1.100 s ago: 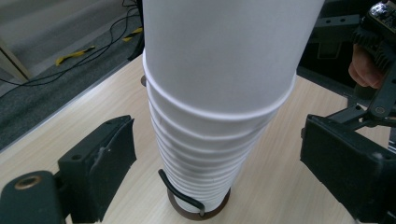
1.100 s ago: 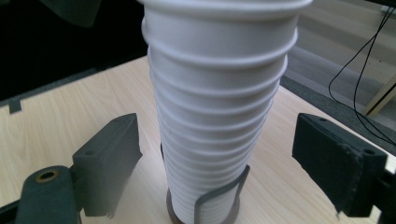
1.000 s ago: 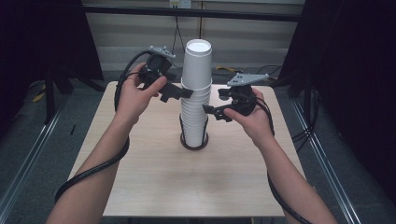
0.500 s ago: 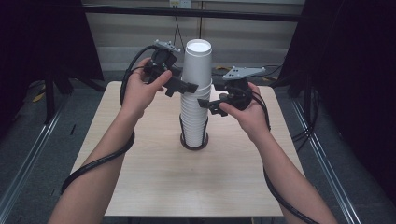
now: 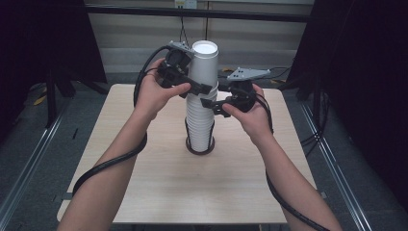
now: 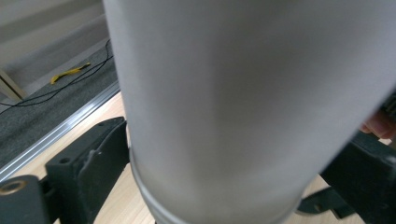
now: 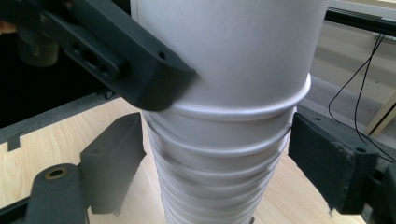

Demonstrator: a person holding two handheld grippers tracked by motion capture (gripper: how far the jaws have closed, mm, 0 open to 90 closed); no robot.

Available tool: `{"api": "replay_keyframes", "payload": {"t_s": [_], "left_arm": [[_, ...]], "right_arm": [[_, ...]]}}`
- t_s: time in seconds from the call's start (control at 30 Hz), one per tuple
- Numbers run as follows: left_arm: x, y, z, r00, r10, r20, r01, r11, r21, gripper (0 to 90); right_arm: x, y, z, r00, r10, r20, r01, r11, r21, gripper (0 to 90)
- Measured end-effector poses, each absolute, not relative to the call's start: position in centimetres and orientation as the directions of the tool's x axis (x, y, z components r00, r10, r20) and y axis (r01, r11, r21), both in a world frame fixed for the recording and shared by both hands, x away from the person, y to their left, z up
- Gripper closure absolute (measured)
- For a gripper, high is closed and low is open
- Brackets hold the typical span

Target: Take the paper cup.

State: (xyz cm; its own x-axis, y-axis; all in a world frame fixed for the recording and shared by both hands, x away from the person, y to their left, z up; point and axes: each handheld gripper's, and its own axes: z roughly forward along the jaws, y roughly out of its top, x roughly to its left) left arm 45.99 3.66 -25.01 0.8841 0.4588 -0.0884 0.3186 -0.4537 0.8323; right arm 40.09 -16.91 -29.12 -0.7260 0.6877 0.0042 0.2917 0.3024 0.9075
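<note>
A: Left gripper (image 5: 199, 90)?
B: Jaws, just opening, flank the top cup (image 5: 204, 65); contact cannot be told.
A: Right gripper (image 5: 210, 104)?
B: Jaws, just closing, flank the stack (image 5: 200, 122) under that cup's rim, gaps either side.
A: Location?
B: Stack upright on a dark ring (image 5: 188, 147), mid-table (image 5: 144, 183).

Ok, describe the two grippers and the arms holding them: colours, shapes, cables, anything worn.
The left gripper and the right gripper are black, blocky tools with flat, squared black fingers. Each carries a grey three-cornered plate on top. A thick black cable trails from each along the forearm. The forearms are bare, with no sleeves, gloves or watch in sight.
</note>
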Motion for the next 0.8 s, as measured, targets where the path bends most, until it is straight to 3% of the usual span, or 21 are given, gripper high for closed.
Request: {"api": "replay_keyframes", "payload": {"t_s": [0.27, 0.4, 0.8], "left_arm": [[46.38, 3.17, -25.65, 0.888, 0.452, -0.087, 0.287, -0.396, 0.872, 3.3], [46.48, 3.14, -25.68, 0.874, 0.47, -0.128, 0.318, -0.351, 0.881, 4.7], [46.2, 3.03, -25.46, 0.871, 0.475, -0.124, 0.322, -0.361, 0.875, 7.4]], "right_arm": [[40.29, -16.94, -29.69, -0.713, 0.701, 0.008, 0.306, 0.301, 0.903, 17.6], [40.38, -16.98, -30.07, -0.719, 0.695, 0.026, 0.314, 0.291, 0.904, 20.1], [40.22, -16.65, -30.0, -0.71, 0.705, -0.009, 0.307, 0.32, 0.896, 18.9]]}}
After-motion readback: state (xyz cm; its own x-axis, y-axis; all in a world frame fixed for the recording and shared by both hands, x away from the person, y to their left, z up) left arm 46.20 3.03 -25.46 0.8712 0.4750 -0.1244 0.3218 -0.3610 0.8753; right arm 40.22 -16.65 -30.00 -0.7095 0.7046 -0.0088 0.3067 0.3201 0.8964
